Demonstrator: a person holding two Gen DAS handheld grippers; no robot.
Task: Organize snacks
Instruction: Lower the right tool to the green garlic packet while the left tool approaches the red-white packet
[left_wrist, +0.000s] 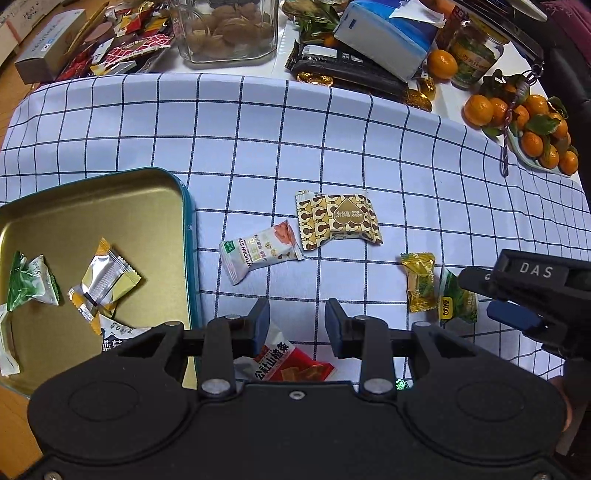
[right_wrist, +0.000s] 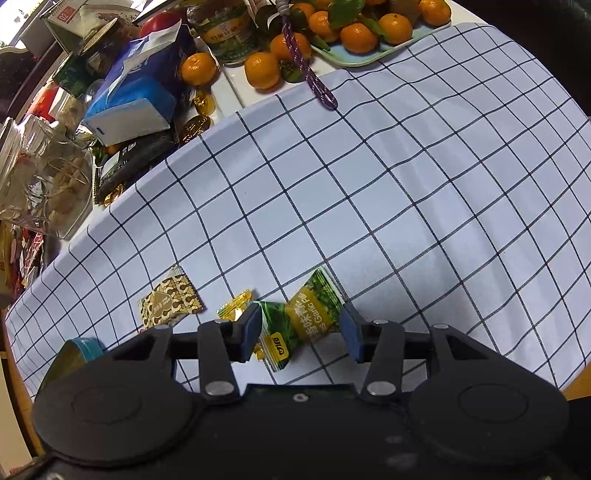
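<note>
A checked cloth (left_wrist: 332, 147) is covering the table, and loose snacks are lying on it beside a gold tin tray (left_wrist: 92, 206) with a teal rim, which is sitting at the cloth's near left edge. The tray is holding several wrapped pieces: a green-and-white packet (left_wrist: 29, 280), a silver-and-yellow packet (left_wrist: 105, 280) and a black-and-white one partly hidden by the gripper body. The left gripper (left_wrist: 297, 325) is hanging with its jaws well apart over a red packet (left_wrist: 291, 365) printed with Chinese characters, and the pads are not pressing on it. Farther out on the cloth a white packet (left_wrist: 258, 254) is showing the letters "WTHORN ST", touching a brown-and-cream patterned packet (left_wrist: 338, 219) with a heart label. The right gripper (right_wrist: 301, 326), its body reading "DAS" in the left wrist view, is standing open around a green packet (right_wrist: 303, 317) marked "Garlic", which is lying on the cloth between the pads; the left pad looks to be touching or just beside its crimped end, the right one apart. A yellow candy (right_wrist: 236, 308) is lying just beside it. Along the far edge a glass jar (left_wrist: 225, 29) is holding walnuts, a blue tissue pack (left_wrist: 388, 37) is resting on a black packet, and mandarins (left_wrist: 532, 125) are filling a pale dish.
</note>
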